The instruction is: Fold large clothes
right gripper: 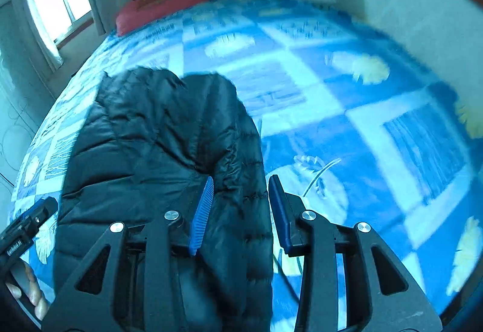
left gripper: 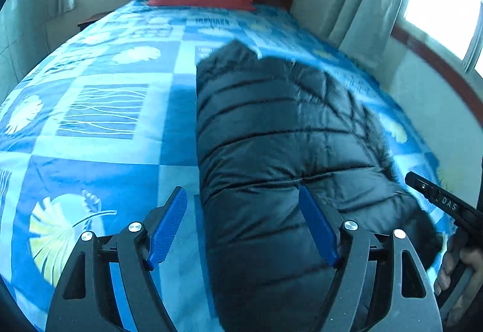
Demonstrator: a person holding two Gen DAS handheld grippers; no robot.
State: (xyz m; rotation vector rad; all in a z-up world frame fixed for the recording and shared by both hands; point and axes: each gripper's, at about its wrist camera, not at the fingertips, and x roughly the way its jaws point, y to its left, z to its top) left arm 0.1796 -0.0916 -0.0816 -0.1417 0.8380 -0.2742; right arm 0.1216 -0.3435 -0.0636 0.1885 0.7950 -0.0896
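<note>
We see a black puffer jacket (left gripper: 286,135) folded lengthwise on the bed (left gripper: 105,150). Our left hand-held gripper (left gripper: 243,202) stands wide open over its edge. Our right hand-held gripper (right gripper: 241,190) straddles a fold, pads (right gripper: 203,211) not pressing.

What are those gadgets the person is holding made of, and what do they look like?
Each tool, left and right, is a black frame with triangular cut-outs and silver bolts, ending in two blue ribbed pads. White lettering marks the black body of the right tool. No sleeves are in view.

"DAS" stands on the right gripper (left gripper: 446,202); "GenRobot.AI" stands on the left gripper (right gripper: 18,244)
</note>
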